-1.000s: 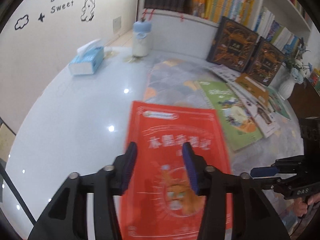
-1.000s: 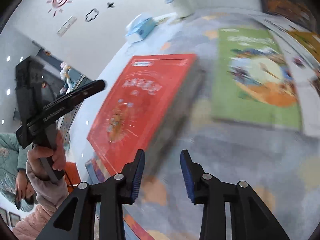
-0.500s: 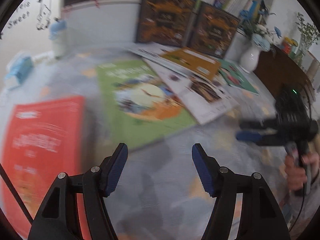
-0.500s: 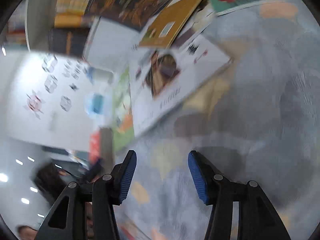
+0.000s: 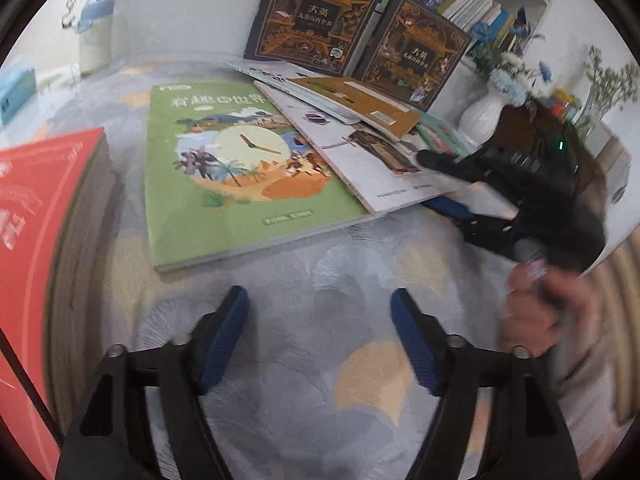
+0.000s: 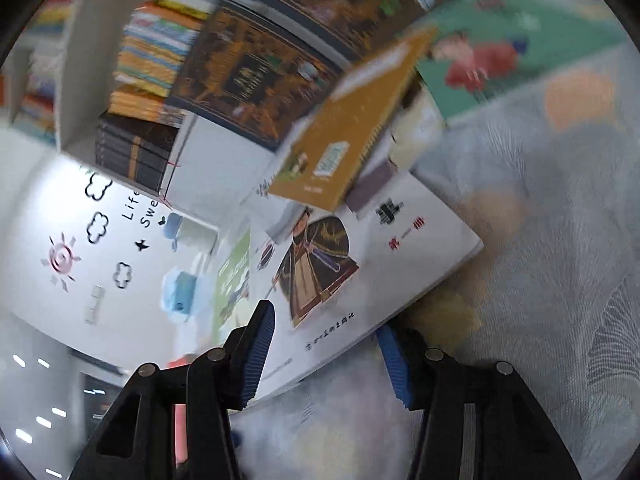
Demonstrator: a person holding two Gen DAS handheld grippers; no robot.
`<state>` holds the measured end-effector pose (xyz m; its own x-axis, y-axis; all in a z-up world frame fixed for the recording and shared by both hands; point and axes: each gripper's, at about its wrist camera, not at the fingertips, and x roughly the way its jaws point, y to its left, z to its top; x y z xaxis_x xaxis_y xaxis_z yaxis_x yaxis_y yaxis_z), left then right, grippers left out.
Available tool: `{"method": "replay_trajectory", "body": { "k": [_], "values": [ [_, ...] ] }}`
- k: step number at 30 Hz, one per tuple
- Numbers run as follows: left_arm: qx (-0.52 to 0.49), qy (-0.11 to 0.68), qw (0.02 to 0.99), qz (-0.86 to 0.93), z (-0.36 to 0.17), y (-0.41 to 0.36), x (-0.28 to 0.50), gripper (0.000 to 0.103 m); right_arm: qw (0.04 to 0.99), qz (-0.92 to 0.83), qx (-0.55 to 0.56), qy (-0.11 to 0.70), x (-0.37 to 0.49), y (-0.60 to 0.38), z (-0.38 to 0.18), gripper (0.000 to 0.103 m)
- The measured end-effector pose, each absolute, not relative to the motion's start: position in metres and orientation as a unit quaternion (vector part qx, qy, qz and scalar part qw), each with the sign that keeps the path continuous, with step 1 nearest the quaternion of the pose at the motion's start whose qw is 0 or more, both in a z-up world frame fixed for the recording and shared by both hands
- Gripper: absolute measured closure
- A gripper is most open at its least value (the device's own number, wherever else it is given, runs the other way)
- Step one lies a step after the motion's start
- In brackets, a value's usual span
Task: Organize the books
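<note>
Several books lie spread on the patterned cloth (image 5: 320,400). A green clock-cover book (image 5: 232,184) lies in the middle, and a white book (image 5: 360,160) overlaps its right side. A mustard book (image 5: 360,102) rests on top of the white one. At the left stands a thick red book (image 5: 36,208). My left gripper (image 5: 320,320) hovers over bare cloth in front of the green book, its jaws opening with nothing between them. My right gripper (image 5: 426,179) is rolled on its side and straddles the white book's (image 6: 360,280) near corner. One finger is above the cover and one below, closing, with a gap still showing.
Two dark ornate books (image 5: 316,12) lean against the bookshelf at the back. A white vase (image 5: 480,116) with flowers stands at the right. A teal book (image 6: 500,52) lies beyond the mustard one (image 6: 352,128). A person's hand (image 5: 540,312) holds the right gripper's handle.
Both views have swung from the red book to the spread books on the right. The left jaws have widened. The right gripper has rolled and come onto the white book's corner.
</note>
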<state>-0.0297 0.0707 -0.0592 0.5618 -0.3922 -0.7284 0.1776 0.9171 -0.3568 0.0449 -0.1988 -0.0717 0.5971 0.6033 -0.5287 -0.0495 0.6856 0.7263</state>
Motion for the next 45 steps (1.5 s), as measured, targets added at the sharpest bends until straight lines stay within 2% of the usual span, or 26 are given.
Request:
{"method": "replay_trajectory", "body": {
  "k": [2,3,4,8,13,15,19,21,23,25,27,30,34,38,39,40,42,45],
  "values": [
    [-0.126,0.441,0.873,-0.165,-0.059,0.072,-0.031,0.027,0.845,0.182,0.321,0.388,0.038,-0.196,-0.072,0.06],
    [-0.123,0.442,0.873,-0.166,-0.058,0.071,-0.031,0.027,0.846,0.179,0.331,0.379,0.037,-0.2,-0.071,0.072],
    [-0.118,0.443,0.873,-0.166,-0.058,0.07,-0.033,0.027,0.846,0.17,0.343,0.372,0.037,-0.208,-0.074,0.078],
    [-0.11,0.447,0.873,-0.162,-0.056,0.066,-0.034,0.027,0.843,0.155,0.362,0.366,0.035,-0.219,-0.077,0.081],
    [-0.126,0.442,0.874,-0.158,-0.048,0.075,-0.036,0.027,0.884,0.121,0.271,0.361,0.015,-0.196,-0.056,0.083],
    [-0.148,0.422,0.878,-0.173,-0.039,0.081,-0.041,0.027,0.896,0.114,0.237,0.357,-0.006,-0.189,-0.048,0.102],
    [-0.143,0.407,0.883,-0.182,-0.033,0.077,-0.046,0.027,0.908,0.122,0.192,0.351,-0.052,-0.177,-0.035,0.102],
    [-0.133,0.417,0.88,-0.182,-0.038,0.071,-0.046,0.027,0.893,0.161,0.206,0.366,-0.063,-0.178,-0.042,0.1],
    [-0.122,0.423,0.88,-0.181,-0.042,0.065,-0.048,0.027,0.851,0.202,0.289,0.388,-0.057,-0.192,-0.059,0.095],
    [-0.111,0.421,0.882,-0.182,-0.043,0.061,-0.05,0.027,0.786,0.21,0.423,0.399,-0.042,-0.214,-0.086,0.078],
    [-0.107,0.417,0.885,-0.179,-0.044,0.061,-0.051,0.027,0.753,0.192,0.493,0.392,-0.029,-0.227,-0.099,0.079],
    [-0.097,0.419,0.888,-0.161,-0.047,0.064,-0.053,0.027,0.738,0.166,0.496,0.426,-0.001,-0.223,-0.097,0.074],
    [-0.109,0.427,0.884,-0.157,-0.051,0.07,-0.049,0.027,0.707,0.146,0.541,0.433,0.031,-0.219,-0.105,0.075],
    [-0.111,0.435,0.88,-0.157,-0.054,0.07,-0.047,0.027,0.735,0.134,0.521,0.414,0.039,-0.212,-0.099,0.078],
    [-0.11,0.436,0.88,-0.156,-0.054,0.07,-0.046,0.027,0.748,0.128,0.508,0.408,0.038,-0.21,-0.097,0.089],
    [-0.109,0.435,0.88,-0.156,-0.054,0.069,-0.047,0.027,0.768,0.119,0.488,0.397,0.036,-0.208,-0.098,0.094],
    [-0.109,0.433,0.881,-0.157,-0.053,0.07,-0.047,0.027,0.816,0.118,0.434,0.362,0.029,-0.2,-0.091,0.092],
    [-0.115,0.432,0.881,-0.152,-0.052,0.075,-0.047,0.027,0.85,0.112,0.372,0.356,0.025,-0.185,-0.076,0.092]
  ]
}}
